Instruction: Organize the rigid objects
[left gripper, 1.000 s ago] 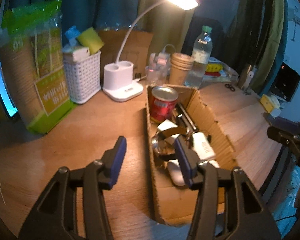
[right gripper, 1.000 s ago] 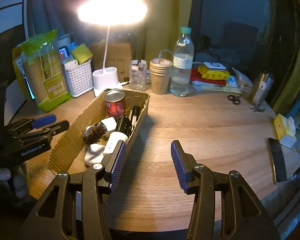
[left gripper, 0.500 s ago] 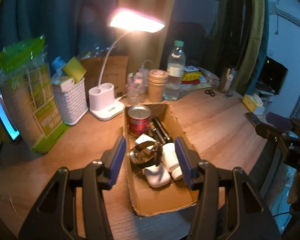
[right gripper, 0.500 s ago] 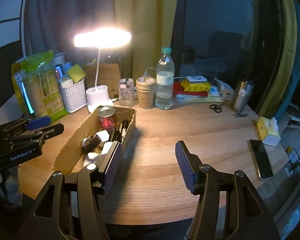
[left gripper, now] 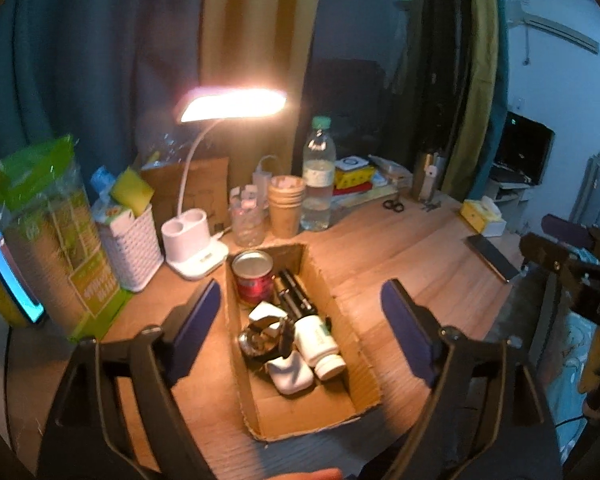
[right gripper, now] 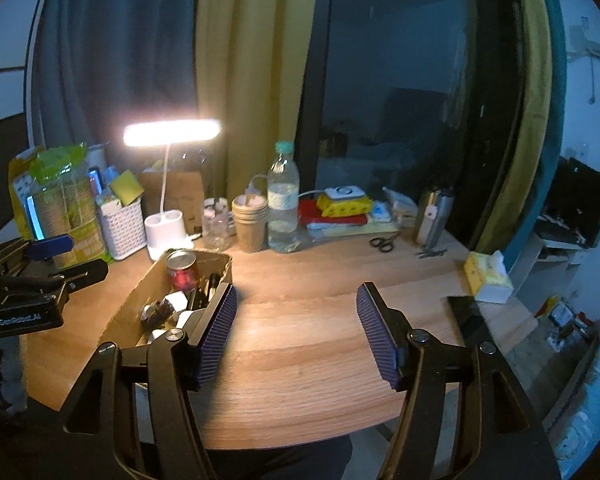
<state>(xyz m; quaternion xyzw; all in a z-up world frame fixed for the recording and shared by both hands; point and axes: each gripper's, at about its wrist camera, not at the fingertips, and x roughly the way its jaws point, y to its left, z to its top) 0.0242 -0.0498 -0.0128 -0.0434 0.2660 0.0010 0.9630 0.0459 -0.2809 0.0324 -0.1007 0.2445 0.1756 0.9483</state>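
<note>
Item 1, left gripper [left gripper: 300,312]: jaws released wide, nothing held, framing the cardboard box [left gripper: 364,376] at lower centre of the left wrist view; right gripper [right gripper: 296,324]: jaws also released, empty, over bare wood at lower centre w/ the box at its lower left. Box contents, all rigid: red tin can [left gripper: 253,276] at the far end (heaviest, smooth, take across the body); white pill bottle [left gripper: 320,346] lying down (light, slick, grip mid-barrel); dark cylinders [left gripper: 294,294], poss. torches, blurred; metal watch [left gripper: 264,338] (awkward, take by the band); white case [left gripper: 291,374] at the near end.
</note>
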